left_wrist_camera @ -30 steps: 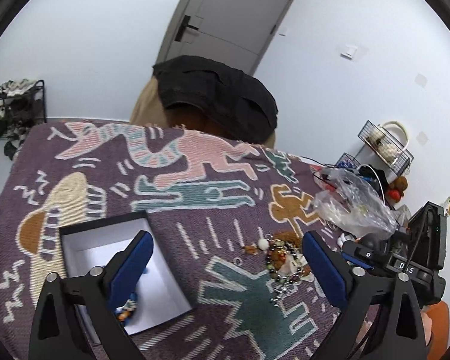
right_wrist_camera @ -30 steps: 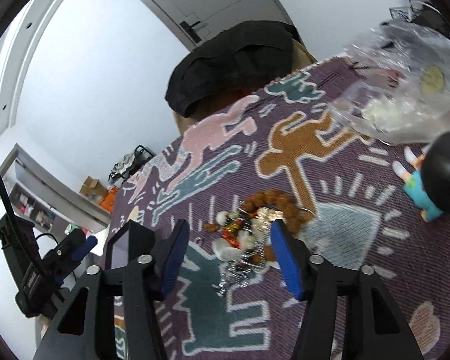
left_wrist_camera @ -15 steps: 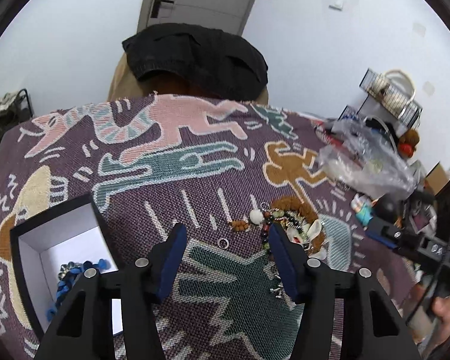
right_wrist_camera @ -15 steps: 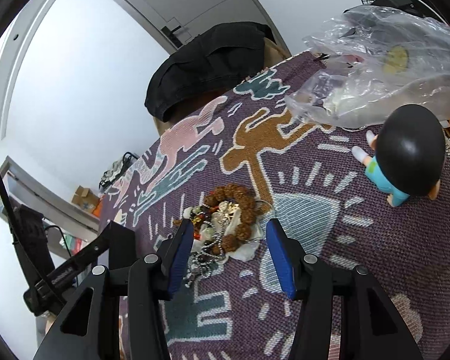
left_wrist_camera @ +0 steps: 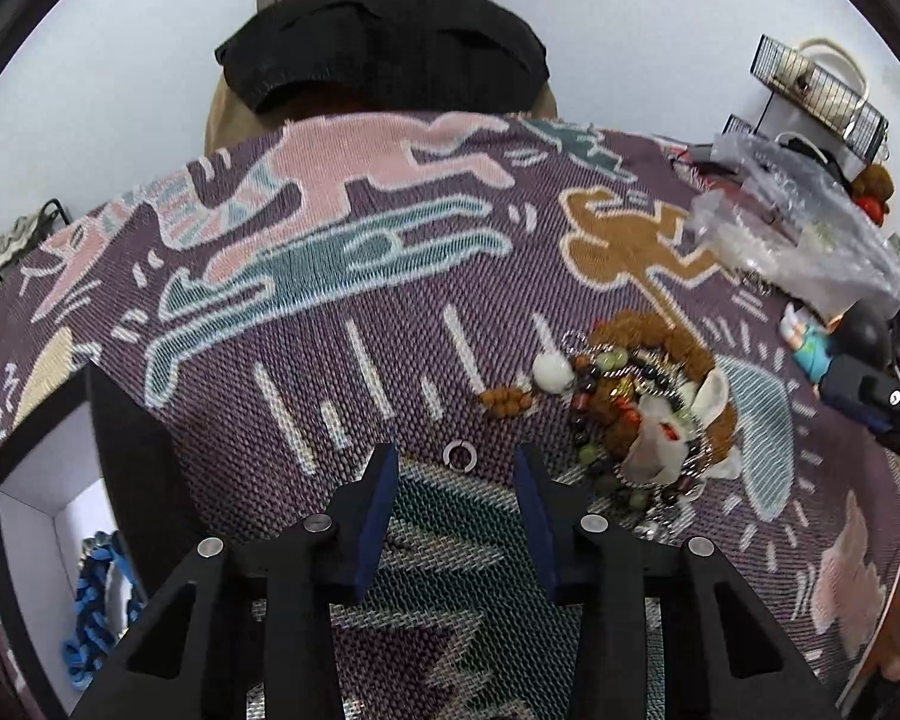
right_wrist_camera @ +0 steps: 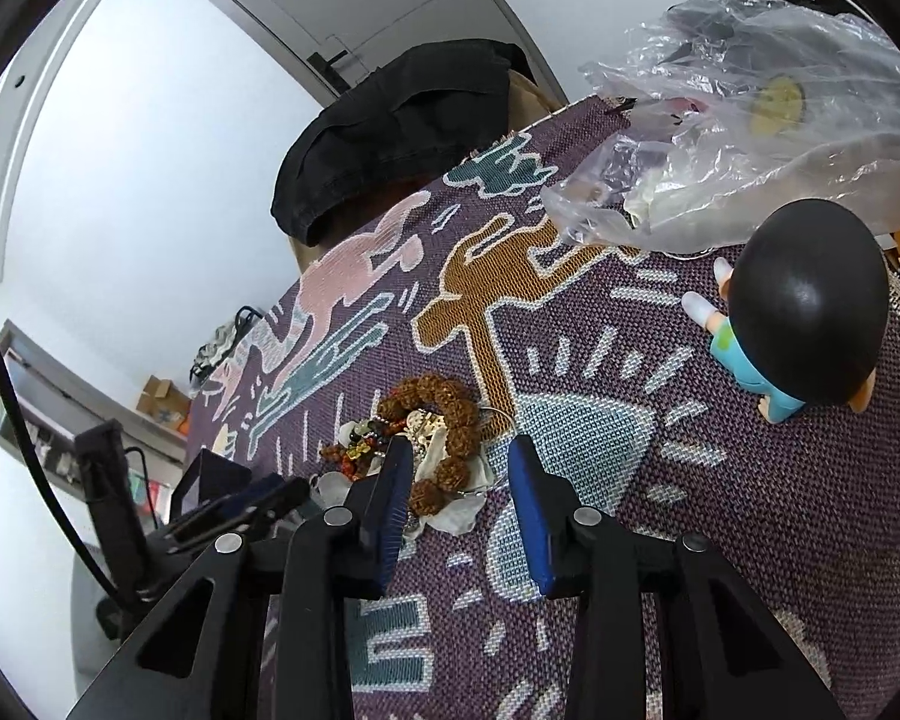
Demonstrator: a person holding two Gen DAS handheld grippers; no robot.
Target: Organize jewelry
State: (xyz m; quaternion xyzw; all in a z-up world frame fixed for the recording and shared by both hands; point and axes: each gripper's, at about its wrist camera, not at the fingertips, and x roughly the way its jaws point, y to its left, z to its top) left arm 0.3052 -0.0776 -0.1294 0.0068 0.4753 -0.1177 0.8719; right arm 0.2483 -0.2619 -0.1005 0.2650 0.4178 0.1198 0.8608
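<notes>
A heap of beaded bracelets and jewelry (left_wrist_camera: 636, 414) lies on the patterned cloth. A small silver ring (left_wrist_camera: 461, 455) lies alone, just ahead of and between the tips of my left gripper (left_wrist_camera: 457, 468), which is open and empty. A black box with white lining (left_wrist_camera: 48, 516) at the left holds a blue chain bracelet (left_wrist_camera: 99, 606). In the right wrist view my right gripper (right_wrist_camera: 461, 462) is open and empty, its tips at the near edge of the jewelry heap (right_wrist_camera: 426, 432), over a brown bead bracelet (right_wrist_camera: 450, 420).
A clear plastic bag (right_wrist_camera: 744, 138) lies at the cloth's far right, with a black-haired toy figure (right_wrist_camera: 804, 312) beside it. A chair with a black garment (left_wrist_camera: 384, 54) stands behind the table. A wire rack (left_wrist_camera: 822, 96) stands at the right.
My left gripper has swung right from above the box to the silver ring and narrowed its opening. My right gripper has moved in over the jewelry heap.
</notes>
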